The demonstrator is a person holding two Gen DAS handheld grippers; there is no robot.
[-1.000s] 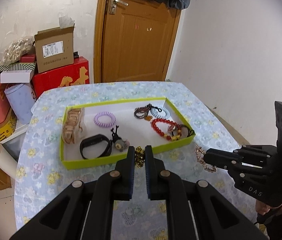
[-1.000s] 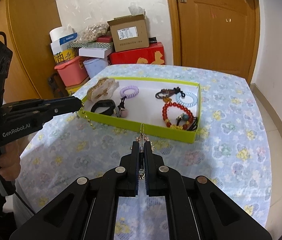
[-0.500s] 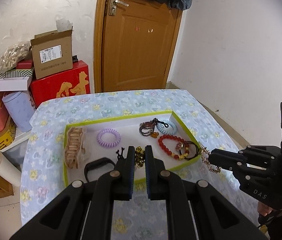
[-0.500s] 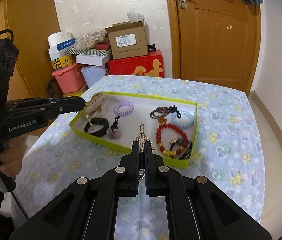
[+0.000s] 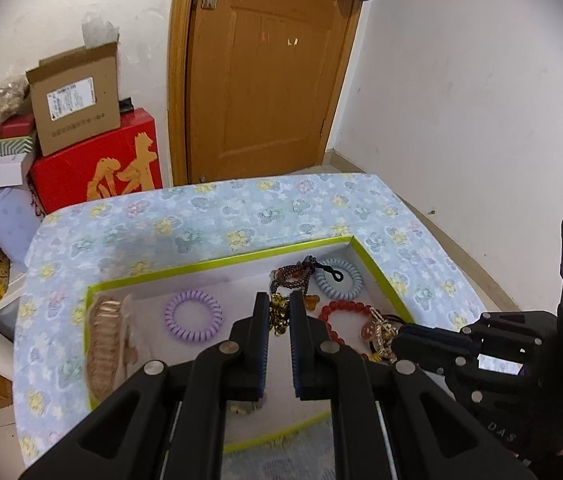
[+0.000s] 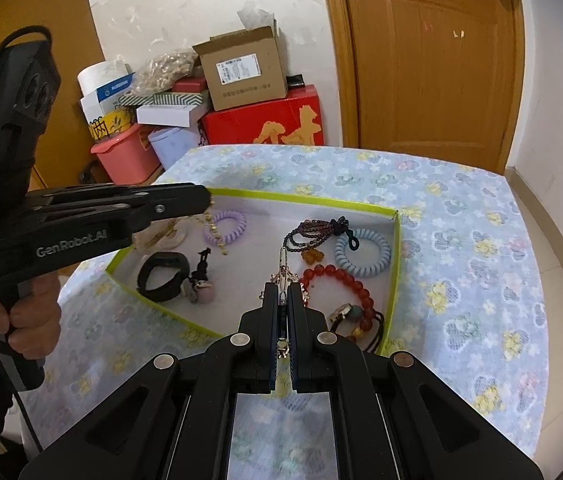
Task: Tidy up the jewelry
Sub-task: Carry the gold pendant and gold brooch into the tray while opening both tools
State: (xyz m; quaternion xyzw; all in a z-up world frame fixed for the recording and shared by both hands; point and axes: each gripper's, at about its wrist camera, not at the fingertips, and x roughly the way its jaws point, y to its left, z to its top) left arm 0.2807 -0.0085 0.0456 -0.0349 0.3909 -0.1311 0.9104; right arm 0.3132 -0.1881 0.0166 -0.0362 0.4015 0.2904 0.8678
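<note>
I have the left gripper (image 5: 279, 314) clenched on a gold bead chain (image 5: 277, 316), right gripper (image 6: 281, 294) on a rose-gold bracelet (image 6: 282, 276), both over the green tray (image 6: 395, 264).

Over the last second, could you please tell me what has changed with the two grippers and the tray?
Both grippers carried their chains forward from in front of the tray to above it: the left gripper with the gold bead chain, the right gripper with the rose-gold chain. Neither let go. The jewelry in the tray stayed put.
</note>
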